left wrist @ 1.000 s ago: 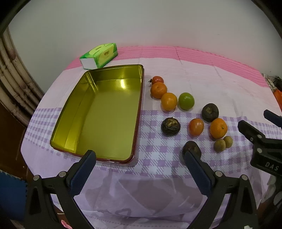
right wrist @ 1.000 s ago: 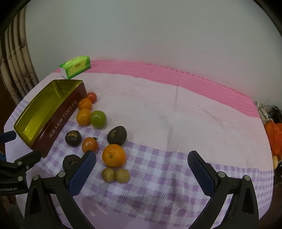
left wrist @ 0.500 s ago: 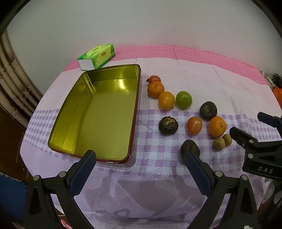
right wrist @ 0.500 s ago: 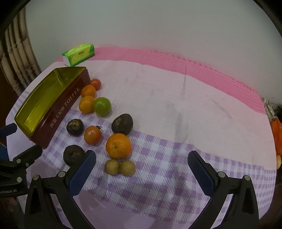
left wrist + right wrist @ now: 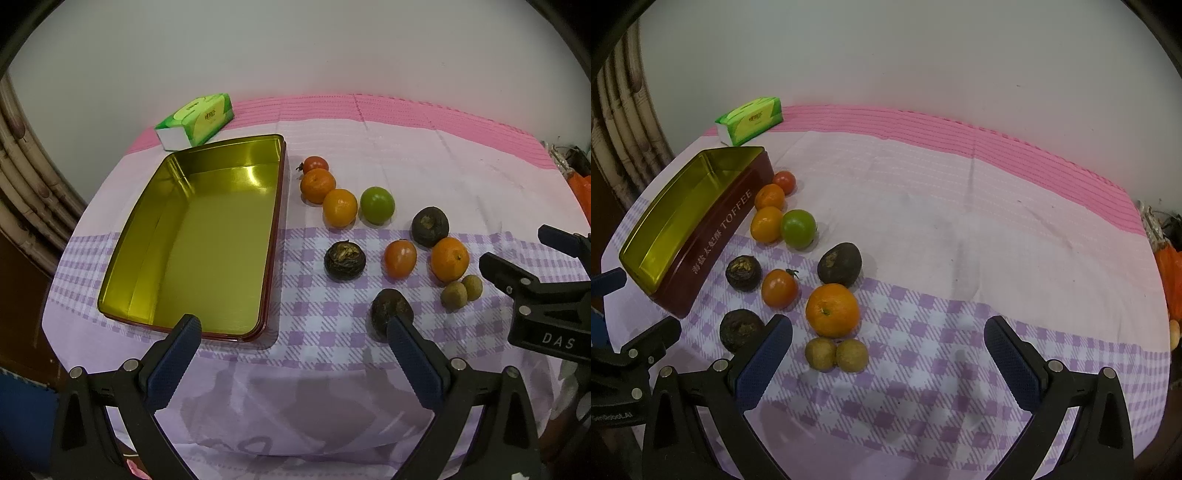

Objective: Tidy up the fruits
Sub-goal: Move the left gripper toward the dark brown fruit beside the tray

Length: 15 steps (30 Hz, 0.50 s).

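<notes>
Over the last second I see both views slide closer over the spread of fruit, while nothing on the cloth has shifted, so I read this as the approach and no piece has been sorted yet. My left gripper [image 5: 293,328] has its fingers spread wide and holds nothing; its right fingertip sits just in front of the nearest dark round fruit [image 5: 390,308], near the gold tin [image 5: 275,236], which is empty. My right gripper [image 5: 888,332] is also wide open and empty, hanging over the purple check cloth [image 5: 923,369] with the large orange [image 5: 833,309] and the two small brown fruits [image 5: 836,354] just left of its centre line. The remaining fruit lies in a loose group to the right of the tin: a small red tomato [image 5: 315,163] at the far end, two oranges, a green citrus [image 5: 377,205], two more dark fruits and an orange-red tomato [image 5: 400,258]. The green tissue pack [image 5: 195,121] lies beyond the tin. I judge the task is at its very start, with the first grasp likely on one of the near fruits.
</notes>
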### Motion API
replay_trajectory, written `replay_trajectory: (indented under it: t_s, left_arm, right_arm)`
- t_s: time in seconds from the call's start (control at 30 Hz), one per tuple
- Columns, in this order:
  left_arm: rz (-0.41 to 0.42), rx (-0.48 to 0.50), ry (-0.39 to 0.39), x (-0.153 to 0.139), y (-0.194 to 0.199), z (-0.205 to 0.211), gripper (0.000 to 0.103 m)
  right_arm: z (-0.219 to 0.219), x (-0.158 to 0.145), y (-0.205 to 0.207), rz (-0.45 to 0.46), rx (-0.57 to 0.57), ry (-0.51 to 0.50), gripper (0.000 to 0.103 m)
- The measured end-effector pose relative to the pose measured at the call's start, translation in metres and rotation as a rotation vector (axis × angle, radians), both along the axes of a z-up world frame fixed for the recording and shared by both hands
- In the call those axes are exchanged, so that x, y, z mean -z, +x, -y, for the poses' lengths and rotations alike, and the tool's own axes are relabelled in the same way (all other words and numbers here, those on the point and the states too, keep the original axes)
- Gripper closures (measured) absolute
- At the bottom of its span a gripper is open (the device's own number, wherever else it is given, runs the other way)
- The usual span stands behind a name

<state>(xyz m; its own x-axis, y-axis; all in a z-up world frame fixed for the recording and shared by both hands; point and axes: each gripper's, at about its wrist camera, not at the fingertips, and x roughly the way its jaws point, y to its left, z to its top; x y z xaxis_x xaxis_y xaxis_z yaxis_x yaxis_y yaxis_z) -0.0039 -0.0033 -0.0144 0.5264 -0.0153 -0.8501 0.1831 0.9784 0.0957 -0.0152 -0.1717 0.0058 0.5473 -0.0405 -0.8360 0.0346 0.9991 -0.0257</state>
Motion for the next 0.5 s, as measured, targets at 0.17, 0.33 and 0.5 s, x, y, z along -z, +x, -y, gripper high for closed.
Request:
replay_trajectory:
  t_s: [0.17,0.33,0.5]
  left_arm:
    - [-0.002,0.002,0.002,0.0007,-0.0010,0.0014,0.003]
    - [-0.006,0.004,0.000,0.0018,-0.0014,0.0022,0.003]
    - [-0.007,0.009,-0.005,0.0016,-0.0031,0.0013,0.003]
  right_arm:
    - [0.0022,-0.0002,0.0006,0.002,0.001,0.004,0.000]
    - [0.0018,-0.0003,0.0009,0.001,-0.002,0.006,0.000]
    - [0.0012,0.0006,0.0005,-0.010,-0.006,0.014,0.000]
